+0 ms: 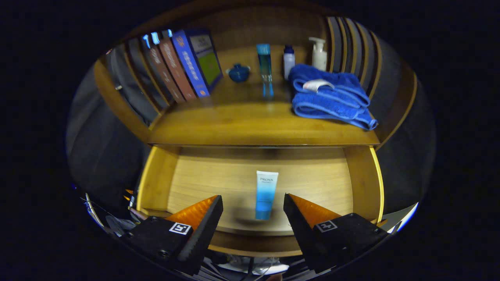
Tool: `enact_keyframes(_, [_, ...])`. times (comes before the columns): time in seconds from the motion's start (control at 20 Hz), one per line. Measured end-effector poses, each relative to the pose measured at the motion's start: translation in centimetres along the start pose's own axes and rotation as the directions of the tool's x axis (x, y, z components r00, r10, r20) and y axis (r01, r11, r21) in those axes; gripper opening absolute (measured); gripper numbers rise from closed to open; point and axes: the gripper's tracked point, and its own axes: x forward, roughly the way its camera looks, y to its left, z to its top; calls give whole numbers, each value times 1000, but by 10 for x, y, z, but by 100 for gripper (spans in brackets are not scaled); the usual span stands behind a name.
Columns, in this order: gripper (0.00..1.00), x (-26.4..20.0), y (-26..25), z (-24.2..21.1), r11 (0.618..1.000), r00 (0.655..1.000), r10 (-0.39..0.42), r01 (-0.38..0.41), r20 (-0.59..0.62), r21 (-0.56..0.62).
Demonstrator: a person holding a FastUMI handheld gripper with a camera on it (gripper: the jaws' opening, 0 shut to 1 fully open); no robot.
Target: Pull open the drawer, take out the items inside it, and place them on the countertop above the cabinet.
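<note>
Between your tool's (253, 205) spread, empty fingers, the tube (266, 194) lies mid-floor in the open drawer (361, 179), long axis pointing straight toward the counter (242, 125) beyond.

Spread gripper (253, 203) fingers face the open wooden drawer (195, 183), bare floor around its lone white-and-blue tube (266, 194); folded blue towel (332, 99) crowds the wooden countertop's (234, 125) right.

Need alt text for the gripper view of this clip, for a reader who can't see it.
The open gripper hovers above a pulled-out wooden drawer, its fingers spread either side of a blue-and-white tube lying on the drawer floor. On the countertop beyond sit folded blue towels, bottles, a small blue jar and leaning books.
</note>
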Motion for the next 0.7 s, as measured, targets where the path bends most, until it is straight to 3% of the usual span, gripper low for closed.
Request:
enact_keyframes(0.15, [99, 44, -12, -12, 998, 988, -45, 50, -149, 31])
enact_keyframes(0.35, [99, 81, -21, -28, 997, 962, -41, 58, -270, 56])
enact_keyframes(0.5, [84, 95, -31, -28, 995, 943, -84, 96, -321, 22])
enact_keyframes(0.6, [64, 105, -26, -35, 996, 931, -75, 84, -358, 10])
enact_keyframes(0.7, [52, 107, -17, -32, 996, 942, -92, 84, -324, -41])
